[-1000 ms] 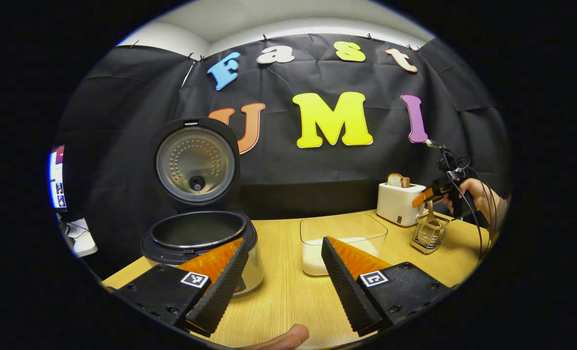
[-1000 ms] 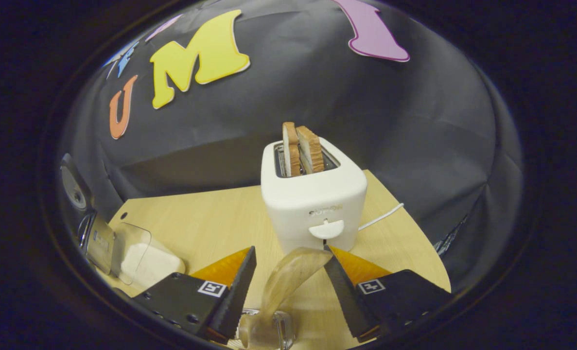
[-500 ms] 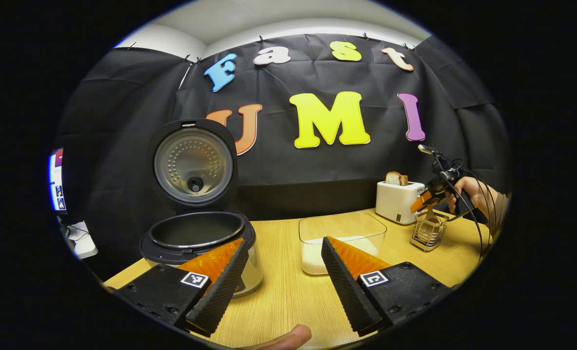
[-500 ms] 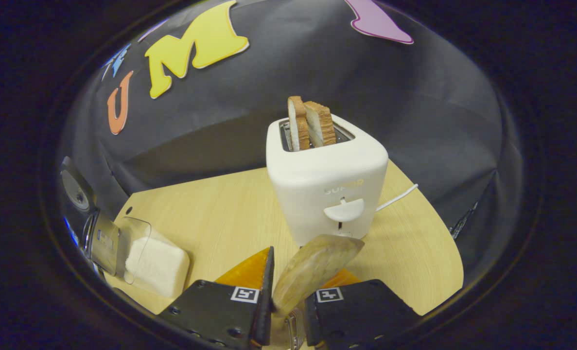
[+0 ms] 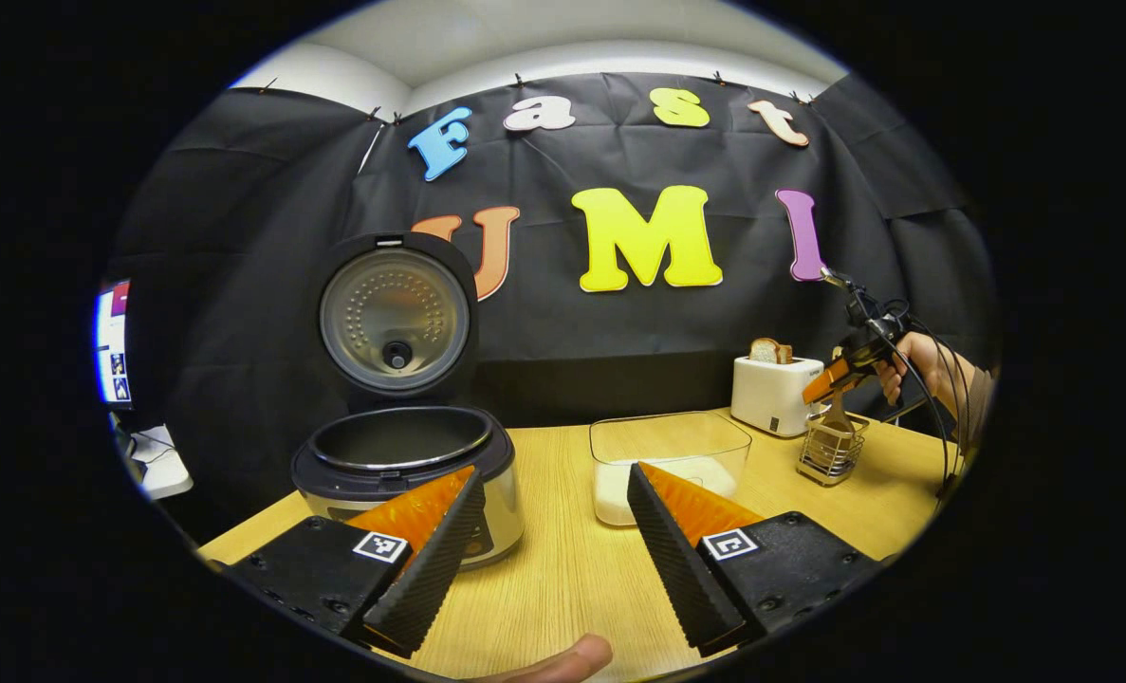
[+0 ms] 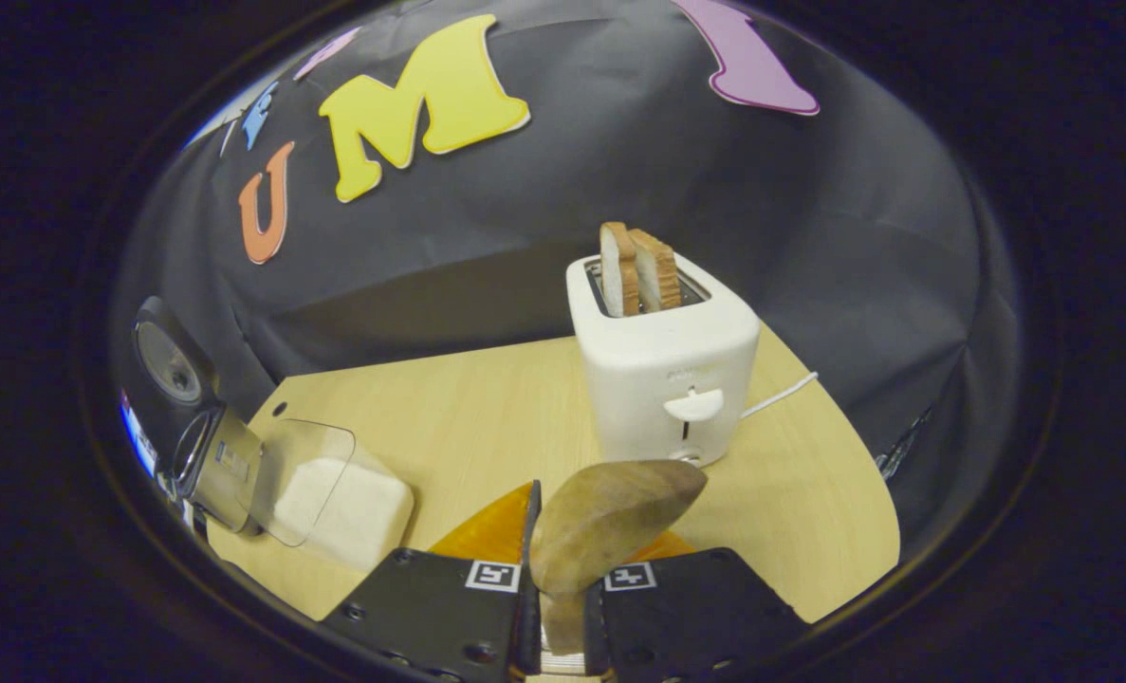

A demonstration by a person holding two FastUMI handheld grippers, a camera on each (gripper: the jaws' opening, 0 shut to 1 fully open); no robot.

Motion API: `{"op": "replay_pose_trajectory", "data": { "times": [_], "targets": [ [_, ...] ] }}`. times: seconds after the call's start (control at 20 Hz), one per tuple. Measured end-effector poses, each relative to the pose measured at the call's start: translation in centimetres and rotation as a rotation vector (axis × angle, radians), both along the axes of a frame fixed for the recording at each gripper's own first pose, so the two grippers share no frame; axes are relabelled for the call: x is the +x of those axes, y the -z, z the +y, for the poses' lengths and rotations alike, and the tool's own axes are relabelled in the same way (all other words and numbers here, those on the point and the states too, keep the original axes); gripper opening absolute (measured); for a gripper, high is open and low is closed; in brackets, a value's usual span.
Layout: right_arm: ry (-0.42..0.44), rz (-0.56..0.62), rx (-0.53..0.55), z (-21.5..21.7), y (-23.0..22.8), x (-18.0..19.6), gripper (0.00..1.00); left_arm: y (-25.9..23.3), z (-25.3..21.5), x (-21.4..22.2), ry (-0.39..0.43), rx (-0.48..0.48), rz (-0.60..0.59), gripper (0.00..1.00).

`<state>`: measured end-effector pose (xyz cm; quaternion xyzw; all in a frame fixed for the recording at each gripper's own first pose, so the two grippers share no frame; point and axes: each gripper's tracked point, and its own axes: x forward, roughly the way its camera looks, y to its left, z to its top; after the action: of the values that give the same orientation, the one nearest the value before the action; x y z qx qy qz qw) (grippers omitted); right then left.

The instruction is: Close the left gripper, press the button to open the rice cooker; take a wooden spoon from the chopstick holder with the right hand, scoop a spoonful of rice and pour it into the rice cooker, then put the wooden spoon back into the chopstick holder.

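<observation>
Rice cooker (image 5: 406,474) stands with its lid up and its pot exposed, so the button step reads as done; step in hand is judged to be drawing the wooden spoon (image 6: 610,512) out of the chopstick holder (image 5: 830,452). Right gripper (image 6: 563,607) is clenched on the spoon, both fingers pressing the handle just below the bowl, and the bowl stands up above the fingertips in front of the toaster (image 6: 665,379). Left gripper (image 5: 548,541) hangs in front of the rice cooker with its jaws released, nothing between them. To do this step well: lift straight up along the holder's axis until the handle end clears the wire rim, so the light holder is not dragged or tipped against the toaster beside it; keep the clamp firm, since the grip sits near the bowl and the long handle could swing; only then carry the spoon toward the rice container (image 5: 669,465), which sits between the rice cooker and the holder. The left gripper view gives the whole layout on the table (image 5: 563,588), and shows the right gripper far off, just above the holder, with the hand (image 5: 923,365) behind it. The right gripper view gives the contact itself, plus the bread slices (image 6: 638,268) in the toaster's slots.
</observation>
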<state>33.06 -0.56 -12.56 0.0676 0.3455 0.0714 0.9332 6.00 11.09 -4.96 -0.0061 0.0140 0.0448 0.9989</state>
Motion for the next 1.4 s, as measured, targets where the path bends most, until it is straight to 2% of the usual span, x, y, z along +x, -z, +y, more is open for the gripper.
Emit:
{"op": "replay_pose_trajectory", "data": {
  "times": [0.35,0.55,1.15,1.4],
  "targets": [
    [0.038,-0.023,-0.064,-0.4,-1.8,-2.6,0.18,0.2,0.8,-1.1,0.020,-0.020,-0.025,0.97],
    [0.043,0.009,-0.085,-0.5,-0.6,-3.5,0.18,0.3,1.0,-1.4,0.027,-0.031,-0.033,0.96],
    [0.086,-0.019,-0.108,-1.0,0.5,-3.2,0.19,0.9,0.5,-1.1,0.036,-0.030,-0.024,0.96],
    [0.101,0.009,-0.124,-1.3,1.6,-3.2,0.19,1.1,0.5,-1.0,0.033,-0.031,-0.018,0.96]
  ]
}}
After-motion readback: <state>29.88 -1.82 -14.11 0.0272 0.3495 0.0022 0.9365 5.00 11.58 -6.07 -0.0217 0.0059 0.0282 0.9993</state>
